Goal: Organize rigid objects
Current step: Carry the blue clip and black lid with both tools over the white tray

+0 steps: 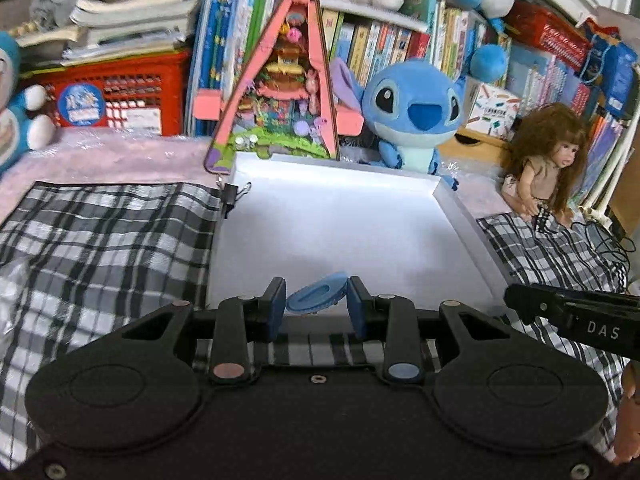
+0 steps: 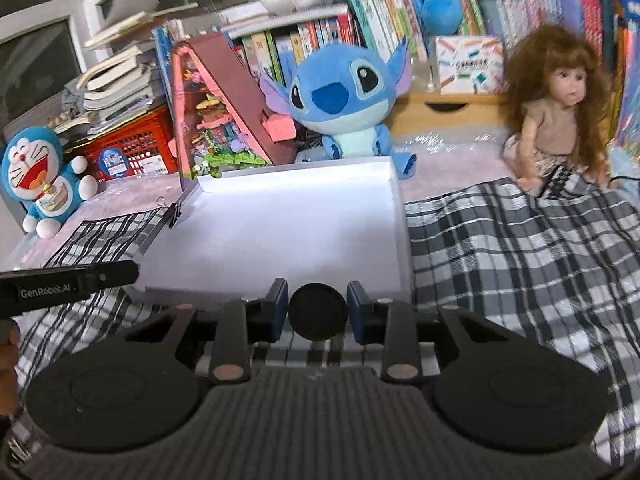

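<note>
My left gripper (image 1: 317, 303) is shut on a small blue ridged oval lid (image 1: 316, 298) and holds it tilted at the near edge of the white tray (image 1: 332, 224). My right gripper (image 2: 318, 310) is shut on a black round disc (image 2: 318, 311) and holds it just before the near edge of the same tray (image 2: 280, 236). The tray's inside shows nothing in it. The right gripper's body (image 1: 576, 320) shows at the right of the left wrist view. The left gripper's body (image 2: 68, 282) shows at the left of the right wrist view.
The tray lies on a black-and-white checked cloth (image 1: 100, 232). Behind it stand a pink triangular toy house (image 1: 280, 80), a blue Stitch plush (image 1: 412, 112) and a long-haired doll (image 1: 548, 164). A Doraemon plush (image 2: 38, 176), a red basket (image 1: 112, 96) and book stacks fill the back.
</note>
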The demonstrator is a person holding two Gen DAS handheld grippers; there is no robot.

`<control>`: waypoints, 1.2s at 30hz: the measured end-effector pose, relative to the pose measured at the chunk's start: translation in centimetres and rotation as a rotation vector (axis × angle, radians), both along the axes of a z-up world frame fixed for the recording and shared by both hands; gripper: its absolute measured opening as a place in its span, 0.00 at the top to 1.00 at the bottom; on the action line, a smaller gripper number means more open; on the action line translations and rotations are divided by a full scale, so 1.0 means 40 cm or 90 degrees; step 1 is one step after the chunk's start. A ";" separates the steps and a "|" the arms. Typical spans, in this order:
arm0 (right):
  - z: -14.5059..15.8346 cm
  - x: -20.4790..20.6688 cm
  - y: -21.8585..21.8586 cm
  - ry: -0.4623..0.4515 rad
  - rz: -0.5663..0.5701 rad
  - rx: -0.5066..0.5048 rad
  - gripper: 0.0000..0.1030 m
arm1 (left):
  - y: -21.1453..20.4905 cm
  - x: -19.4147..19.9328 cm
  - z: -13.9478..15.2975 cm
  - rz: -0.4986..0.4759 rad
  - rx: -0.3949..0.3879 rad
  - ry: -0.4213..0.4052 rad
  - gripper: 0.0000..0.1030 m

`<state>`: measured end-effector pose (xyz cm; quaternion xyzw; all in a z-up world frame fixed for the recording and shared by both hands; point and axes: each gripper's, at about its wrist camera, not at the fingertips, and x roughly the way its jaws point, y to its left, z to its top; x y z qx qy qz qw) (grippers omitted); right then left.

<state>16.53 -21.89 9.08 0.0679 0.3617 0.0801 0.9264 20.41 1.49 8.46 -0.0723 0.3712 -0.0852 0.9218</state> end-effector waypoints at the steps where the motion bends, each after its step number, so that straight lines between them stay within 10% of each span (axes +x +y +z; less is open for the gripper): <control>1: 0.000 0.023 0.003 0.010 -0.001 0.003 0.65 | -0.007 0.018 -0.008 0.000 0.004 0.009 0.70; 36: -0.149 0.236 0.114 0.119 0.028 -0.118 0.64 | -0.091 0.155 -0.155 -0.037 0.109 0.059 0.70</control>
